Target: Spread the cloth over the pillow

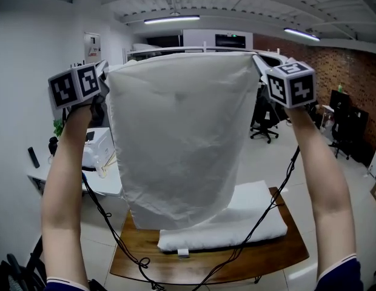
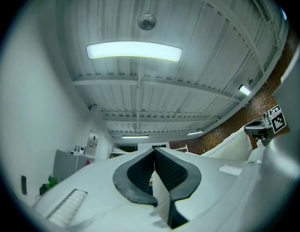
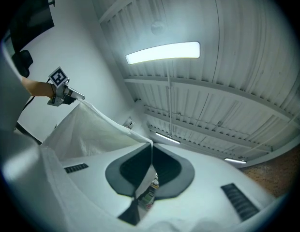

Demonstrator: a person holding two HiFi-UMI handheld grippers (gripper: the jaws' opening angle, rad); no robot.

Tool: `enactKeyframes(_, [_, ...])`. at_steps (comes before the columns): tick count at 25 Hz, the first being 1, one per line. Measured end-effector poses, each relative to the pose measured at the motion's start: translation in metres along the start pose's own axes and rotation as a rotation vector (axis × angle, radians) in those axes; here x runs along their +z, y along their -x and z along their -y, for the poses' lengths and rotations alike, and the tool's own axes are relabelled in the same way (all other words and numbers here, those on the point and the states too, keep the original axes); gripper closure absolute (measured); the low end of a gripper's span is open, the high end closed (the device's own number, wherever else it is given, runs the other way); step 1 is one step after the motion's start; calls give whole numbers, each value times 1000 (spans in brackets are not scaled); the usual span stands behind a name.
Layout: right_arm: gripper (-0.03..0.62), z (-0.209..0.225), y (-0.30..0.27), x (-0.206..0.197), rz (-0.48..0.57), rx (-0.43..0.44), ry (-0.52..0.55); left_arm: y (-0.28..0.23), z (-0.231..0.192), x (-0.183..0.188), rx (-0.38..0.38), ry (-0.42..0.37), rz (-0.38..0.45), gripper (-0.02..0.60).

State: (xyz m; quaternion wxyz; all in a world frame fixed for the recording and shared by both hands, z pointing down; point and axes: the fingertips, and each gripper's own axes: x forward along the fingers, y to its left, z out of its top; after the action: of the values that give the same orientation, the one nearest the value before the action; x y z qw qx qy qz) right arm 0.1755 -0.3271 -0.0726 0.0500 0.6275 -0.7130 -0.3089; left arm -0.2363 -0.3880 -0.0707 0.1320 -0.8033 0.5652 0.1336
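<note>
L tongs & R tongs are both clenching top corners of the white cloth — it is hanging above the pillow on the tabletop.

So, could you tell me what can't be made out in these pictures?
Head view: the cloth hides much of the pillow and the table behind it.
Head view: the label at the pillow's front edge is too small to read.
Both gripper views: aimed at the ceiling, so pillow and table fall outside the frame.
</note>
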Motion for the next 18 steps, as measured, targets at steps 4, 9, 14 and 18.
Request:
enactKeyframes(4, [586,-1,-1,10,12,12,-12,-1,-5,9,2,-14,11,577])
enactKeyframes(9, [586,-5,2,19,41,51,-32,-9,-11,15,34,-40,1,577])
enactKeyframes(14, [586,-35,23,32,124,162,-68,-24,-31,-8,83,-41,-62,577])
enactKeyframes(18, [586,-68,47,51,189,258,-90,-37,-45,-30,115,-17,-84,577])
